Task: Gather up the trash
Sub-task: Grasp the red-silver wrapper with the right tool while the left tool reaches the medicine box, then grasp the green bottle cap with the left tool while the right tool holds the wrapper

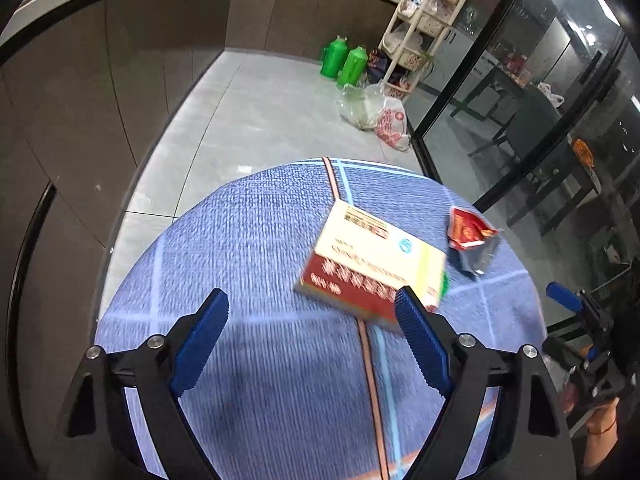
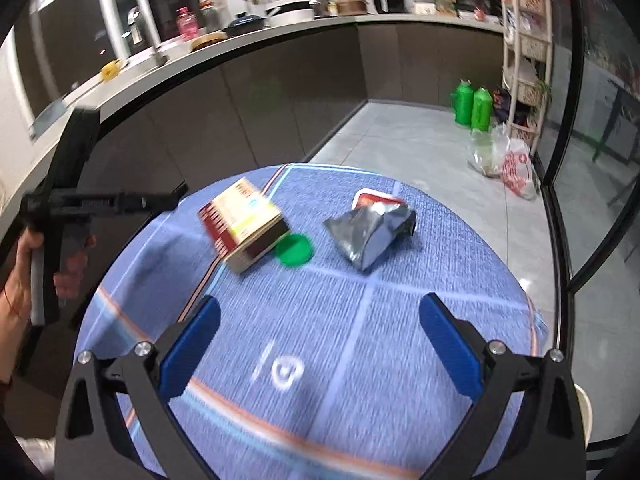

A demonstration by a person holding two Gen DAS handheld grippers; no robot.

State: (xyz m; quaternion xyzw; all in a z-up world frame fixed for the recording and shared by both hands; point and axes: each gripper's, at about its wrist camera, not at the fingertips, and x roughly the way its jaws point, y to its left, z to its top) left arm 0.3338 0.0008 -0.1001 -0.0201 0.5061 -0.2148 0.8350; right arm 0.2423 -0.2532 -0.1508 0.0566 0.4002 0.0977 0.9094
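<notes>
We saw a red-and-cream cardboard box (image 2: 244, 224) lying on the round table with the blue woven cloth (image 2: 360, 360), and we place the rest from that box. A flat green plastic lid (image 2: 294, 251) touched its right edge, partly tucked under it. A crumpled silver-and-red foil packet (image 2: 372, 228) lay to its right, apart from the lid. Our left gripper (image 1: 312, 320) hovered just before the box, jaws wide and empty. Our right gripper (image 2: 320, 324) stood open too, holding nothing, nearer us than the box.
</notes>
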